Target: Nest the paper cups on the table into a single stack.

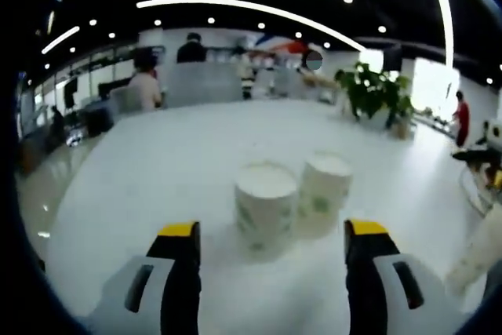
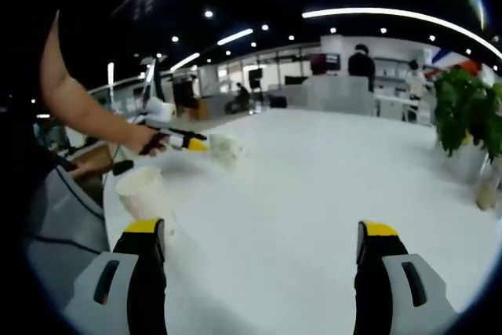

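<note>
Gripper [image 1: 271, 233] on our left is hovering spread over the white bench [image 1: 172, 162], its jaws pointing at two upright cups: the near cup [image 1: 265, 205] touching the far cup [image 1: 323, 194]. Our right gripper [image 2: 263, 233] is also gaping wide over the bench. In the right gripper view, a third cup [image 2: 141, 192] is standing near the bench's edge, beside the left jaw.
</note>
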`<action>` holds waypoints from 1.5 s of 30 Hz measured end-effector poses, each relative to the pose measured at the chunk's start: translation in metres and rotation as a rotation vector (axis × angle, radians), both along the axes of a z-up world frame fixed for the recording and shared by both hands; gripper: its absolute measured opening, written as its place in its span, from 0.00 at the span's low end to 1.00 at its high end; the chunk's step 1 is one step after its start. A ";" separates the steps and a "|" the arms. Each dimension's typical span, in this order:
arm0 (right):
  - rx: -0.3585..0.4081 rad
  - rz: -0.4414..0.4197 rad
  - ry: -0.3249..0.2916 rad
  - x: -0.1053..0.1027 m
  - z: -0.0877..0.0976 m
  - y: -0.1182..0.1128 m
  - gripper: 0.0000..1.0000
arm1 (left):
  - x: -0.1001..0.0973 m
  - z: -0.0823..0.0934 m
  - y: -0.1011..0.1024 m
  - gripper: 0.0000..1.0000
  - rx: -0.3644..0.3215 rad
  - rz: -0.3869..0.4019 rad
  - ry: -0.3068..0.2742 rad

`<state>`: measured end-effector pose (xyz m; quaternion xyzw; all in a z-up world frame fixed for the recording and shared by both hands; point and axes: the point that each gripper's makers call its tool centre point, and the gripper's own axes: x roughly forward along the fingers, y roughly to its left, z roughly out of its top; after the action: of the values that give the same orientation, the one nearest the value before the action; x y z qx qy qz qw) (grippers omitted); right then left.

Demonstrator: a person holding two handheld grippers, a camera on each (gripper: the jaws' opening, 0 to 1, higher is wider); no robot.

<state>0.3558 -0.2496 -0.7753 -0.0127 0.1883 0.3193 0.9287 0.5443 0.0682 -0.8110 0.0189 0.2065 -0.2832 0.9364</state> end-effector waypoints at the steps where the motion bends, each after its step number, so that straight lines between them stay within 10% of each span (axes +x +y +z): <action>1: -0.001 -0.002 0.001 0.000 0.000 0.000 1.00 | 0.003 -0.001 0.000 0.73 0.012 -0.006 -0.004; 45: -0.005 -0.011 0.002 0.005 0.000 -0.001 1.00 | 0.034 -0.011 -0.017 0.40 0.064 -0.096 0.014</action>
<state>0.3611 -0.2508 -0.7752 -0.0134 0.1901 0.3138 0.9301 0.5784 0.0516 -0.8221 0.0568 0.2208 -0.3211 0.9192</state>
